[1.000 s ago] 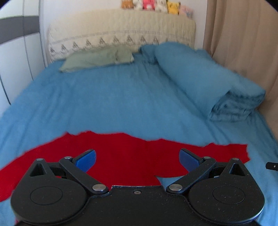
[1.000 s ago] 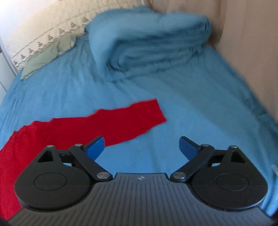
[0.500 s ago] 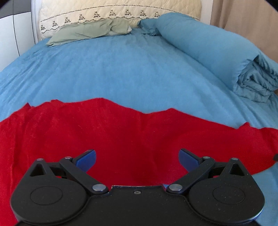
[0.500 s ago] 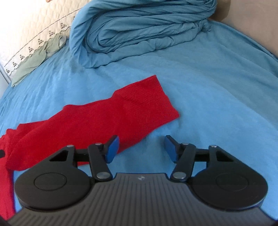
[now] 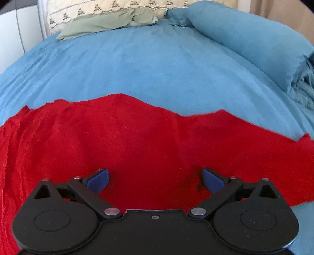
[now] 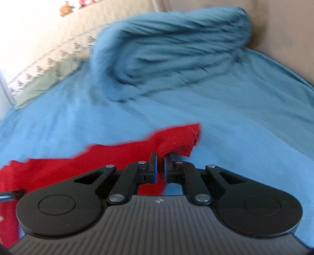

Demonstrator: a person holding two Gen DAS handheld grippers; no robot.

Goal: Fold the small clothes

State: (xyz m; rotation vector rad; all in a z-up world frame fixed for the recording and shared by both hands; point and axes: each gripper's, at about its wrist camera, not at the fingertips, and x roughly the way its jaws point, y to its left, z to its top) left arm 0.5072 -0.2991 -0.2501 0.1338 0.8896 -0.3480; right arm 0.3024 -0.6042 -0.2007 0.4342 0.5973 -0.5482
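Since a second ago both grippers are being seen lower and closer to the bed, and the right gripper (image 6: 161,159) jaws have just been closing: wide apart before, now being pressed together on the sleeve end of the red garment (image 6: 121,155). Fabric is being pinched between the blue pads (image 6: 154,160), with the cuff bunching up toward 1 o'clock of the fingertips. Left gripper (image 5: 156,177) is being held with jaws wide apart, nothing clamped, hovering over the body of the red garment (image 5: 137,141), which is being spread flat on the blue bedsheet (image 5: 147,68) across 9 to 3 o'clock. Folded blue duvet (image 5: 255,45) is lying at 2 o'clock in the left view, green pillow (image 5: 106,22) at 11 o'clock by the headboard (image 5: 121,6). Right view is being blurred.
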